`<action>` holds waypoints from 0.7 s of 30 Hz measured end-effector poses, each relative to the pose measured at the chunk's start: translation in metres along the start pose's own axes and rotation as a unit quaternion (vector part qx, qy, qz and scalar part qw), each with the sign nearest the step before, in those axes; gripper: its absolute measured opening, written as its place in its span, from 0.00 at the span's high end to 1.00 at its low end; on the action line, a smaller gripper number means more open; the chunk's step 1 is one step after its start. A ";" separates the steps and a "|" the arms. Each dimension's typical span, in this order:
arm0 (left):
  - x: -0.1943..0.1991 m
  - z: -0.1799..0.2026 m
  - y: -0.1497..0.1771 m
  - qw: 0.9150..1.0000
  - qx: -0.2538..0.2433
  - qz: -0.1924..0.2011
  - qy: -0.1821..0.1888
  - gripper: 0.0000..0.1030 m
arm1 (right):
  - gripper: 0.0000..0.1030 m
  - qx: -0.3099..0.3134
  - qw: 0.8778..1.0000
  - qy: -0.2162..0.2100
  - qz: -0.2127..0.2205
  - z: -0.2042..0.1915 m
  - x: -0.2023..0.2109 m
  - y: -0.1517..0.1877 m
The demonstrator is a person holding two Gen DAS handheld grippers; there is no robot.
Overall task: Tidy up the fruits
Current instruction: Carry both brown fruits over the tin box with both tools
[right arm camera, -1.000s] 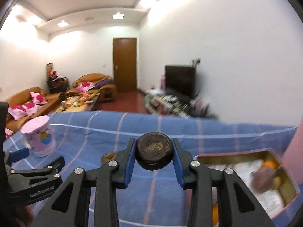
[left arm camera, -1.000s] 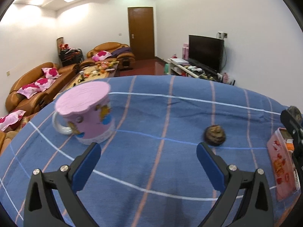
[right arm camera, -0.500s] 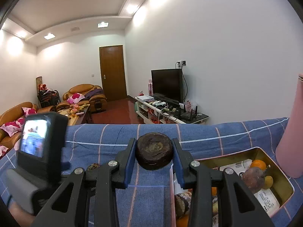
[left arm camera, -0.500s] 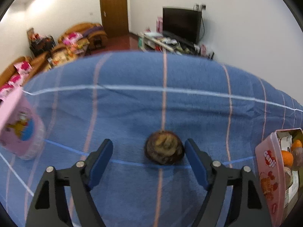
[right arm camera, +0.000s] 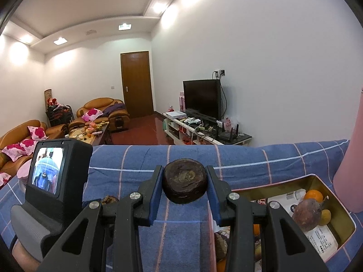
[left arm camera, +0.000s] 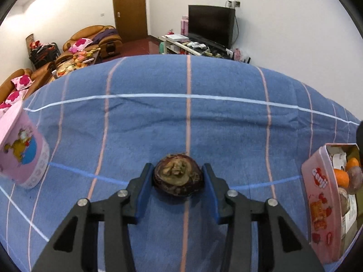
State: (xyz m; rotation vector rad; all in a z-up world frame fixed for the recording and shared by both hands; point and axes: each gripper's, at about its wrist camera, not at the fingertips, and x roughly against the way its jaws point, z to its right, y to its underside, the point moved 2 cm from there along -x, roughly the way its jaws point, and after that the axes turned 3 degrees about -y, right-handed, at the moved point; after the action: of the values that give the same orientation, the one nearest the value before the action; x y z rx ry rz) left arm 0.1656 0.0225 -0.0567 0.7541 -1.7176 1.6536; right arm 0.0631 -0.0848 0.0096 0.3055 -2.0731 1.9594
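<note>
A blue checked cloth [left arm camera: 226, 122] is spread wide, with broad bare room left toward its far edge. At its right edge a pink tin [left arm camera: 317, 204] of fruit is set; at the left edge, a pink cup [left arm camera: 22, 156]. The left gripper [left arm camera: 178, 181], its jaws just closed, is clamped on a dark mangosteen [left arm camera: 178, 174] lying on the cloth. A second mangosteen [right arm camera: 184, 183] is held clamped in the right gripper [right arm camera: 184, 187], raised beside the tin's near-left corner.
</note>
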 end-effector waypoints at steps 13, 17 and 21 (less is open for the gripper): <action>0.076 -0.032 0.036 0.983 0.043 0.147 -0.097 0.56 | 0.63 0.036 0.999 0.005 0.032 -0.012 0.017 0.003; 0.084 -0.038 0.041 0.981 0.048 0.157 -0.102 0.56 | 0.63 0.046 0.998 0.003 0.035 -0.015 0.027 0.008; 0.089 -0.040 0.043 0.980 0.055 0.161 -0.100 0.56 | 0.63 0.041 0.999 0.006 0.030 -0.011 0.032 0.009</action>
State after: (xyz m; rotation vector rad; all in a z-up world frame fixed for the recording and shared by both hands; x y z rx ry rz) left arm 0.0780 0.0667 -0.0147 0.7441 -1.9840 1.9603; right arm 0.0302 -0.0722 0.0124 0.2503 -2.0209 2.0808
